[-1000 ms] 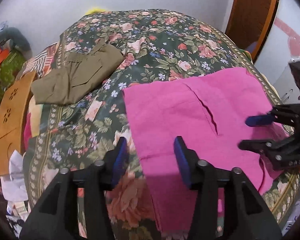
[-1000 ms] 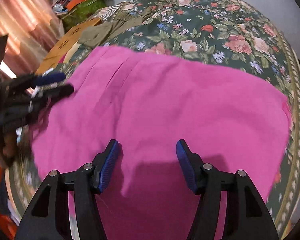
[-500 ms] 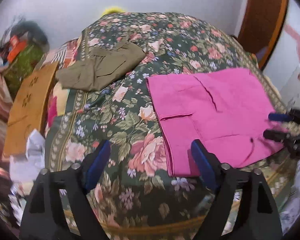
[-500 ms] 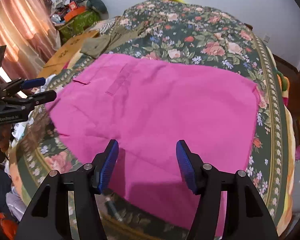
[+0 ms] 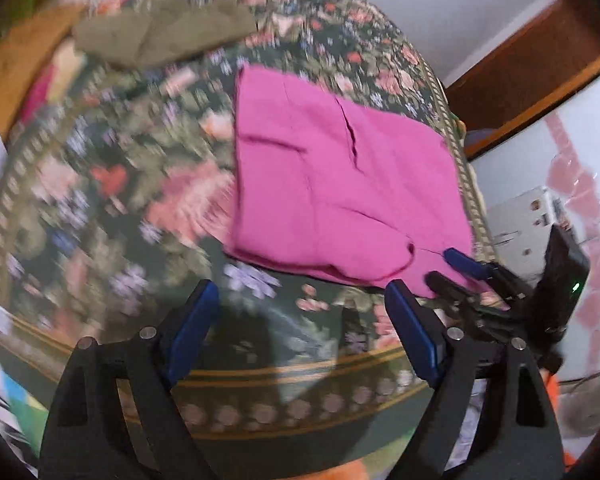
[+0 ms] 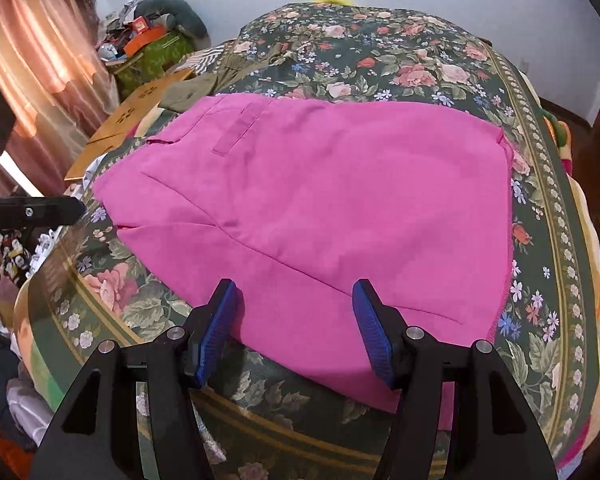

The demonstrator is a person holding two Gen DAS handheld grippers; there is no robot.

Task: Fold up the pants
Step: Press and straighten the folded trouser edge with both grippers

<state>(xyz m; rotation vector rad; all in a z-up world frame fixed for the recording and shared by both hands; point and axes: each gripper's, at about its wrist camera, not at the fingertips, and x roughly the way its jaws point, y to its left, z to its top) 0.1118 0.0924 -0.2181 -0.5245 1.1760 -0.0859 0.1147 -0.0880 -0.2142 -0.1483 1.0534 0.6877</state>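
The pink pants (image 6: pixel 312 208) lie flat on the bed (image 6: pixel 380 52), folded into a fat square. They sit near the front edge of the bed, with the flowery blanket showing on all sides of them. One corner of the pants hangs a little over that front edge.

The right gripper (image 6: pixel 296 324) is just above the near edge of the pants. Its jaws are wide apart and hold nothing. The left gripper (image 5: pixel 300 324) is off to the side of the pants, over the bare blanket. Its jaws are wide apart too, and hold nothing. The left view is blurry, so small things there are hard to see.

Past the pants, farther up the bed, lies a brown-green cloth (image 5: pixel 160 32). It does not touch the pants.

The fold looks almost done, or done. Maybe one more fold is left.

What could go wrong? The pants are close to the front edge of the bed. A push or a bump from a gripper could slide them off. The cloth is soft and in layers. If the jaws pinch only the top layer, the fold could open up and get messy. If only one gripper lifts, the pants could droop and come out crooked.
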